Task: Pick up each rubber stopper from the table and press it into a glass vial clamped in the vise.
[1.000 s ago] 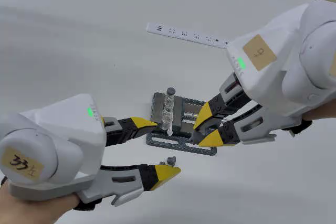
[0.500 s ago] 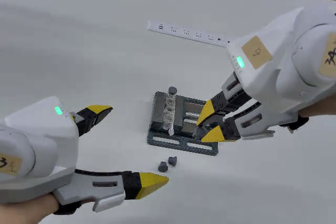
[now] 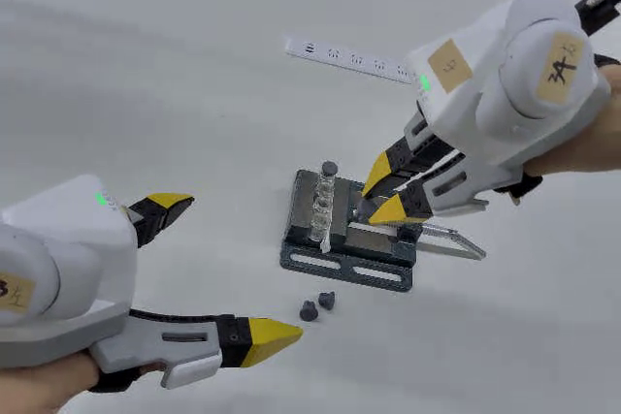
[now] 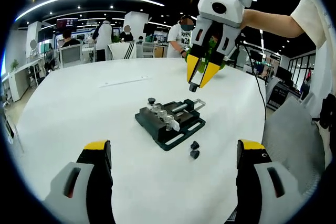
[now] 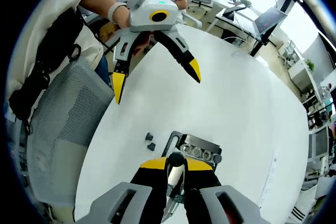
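The right tongs (image 3: pixel 370 207) are pinched together on a small dark rubber stopper (image 5: pixel 176 159), gripped between the yellow tips. They hang just above the handle side of the vise (image 3: pixel 344 270). The left tongs (image 3: pixel 223 269) are spread wide apart with nothing between them, held low over the bench (image 3: pixel 146 94) and well back from the vise. A row of glass vials (image 3: pixel 321 212) stands upright, clamped in the vise. The vial at the far end already carries a grey plug (image 3: pixel 330 169). Two loose stoppers (image 3: pixel 317 305) lie side by side on the bench just in front of the vise base. Farther off, a white power strip (image 3: pixel 354 59) lies flat on the bench.
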A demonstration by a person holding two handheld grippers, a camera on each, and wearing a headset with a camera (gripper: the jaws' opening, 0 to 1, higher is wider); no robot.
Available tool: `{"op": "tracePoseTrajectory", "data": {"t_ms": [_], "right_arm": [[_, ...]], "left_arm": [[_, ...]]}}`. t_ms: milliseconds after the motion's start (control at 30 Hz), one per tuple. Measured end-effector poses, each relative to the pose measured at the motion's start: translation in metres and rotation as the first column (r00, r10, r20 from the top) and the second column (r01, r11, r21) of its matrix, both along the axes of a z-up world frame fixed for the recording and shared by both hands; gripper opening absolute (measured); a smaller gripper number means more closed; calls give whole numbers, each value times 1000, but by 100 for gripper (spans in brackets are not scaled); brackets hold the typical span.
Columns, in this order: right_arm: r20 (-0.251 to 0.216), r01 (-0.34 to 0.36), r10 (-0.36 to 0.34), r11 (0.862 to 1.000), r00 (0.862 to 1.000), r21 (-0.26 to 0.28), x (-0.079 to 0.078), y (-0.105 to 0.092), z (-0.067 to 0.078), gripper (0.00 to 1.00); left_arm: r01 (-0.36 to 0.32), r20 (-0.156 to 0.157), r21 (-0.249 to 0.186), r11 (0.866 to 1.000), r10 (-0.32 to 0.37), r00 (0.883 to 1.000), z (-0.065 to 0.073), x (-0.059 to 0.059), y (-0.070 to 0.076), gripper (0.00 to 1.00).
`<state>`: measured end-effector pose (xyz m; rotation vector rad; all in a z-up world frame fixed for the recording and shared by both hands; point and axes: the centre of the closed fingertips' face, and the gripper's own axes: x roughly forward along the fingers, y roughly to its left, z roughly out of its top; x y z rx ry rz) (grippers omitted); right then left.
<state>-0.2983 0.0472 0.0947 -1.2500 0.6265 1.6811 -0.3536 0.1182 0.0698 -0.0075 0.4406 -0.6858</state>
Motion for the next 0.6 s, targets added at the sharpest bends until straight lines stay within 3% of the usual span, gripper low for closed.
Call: {"op": "tracePoseTrajectory", "data": {"t_ms": [300,600], "right_arm": [[35,-48,51,996,998,-73,37,10,-17,6],[38,-93,98,989,994,-116,45,22,-33,6]], "left_arm": [[-26,1,0,1000,26,1000,4,3,5,99],[-46,-5,15,999,46,999,3,2,13,99]]}}
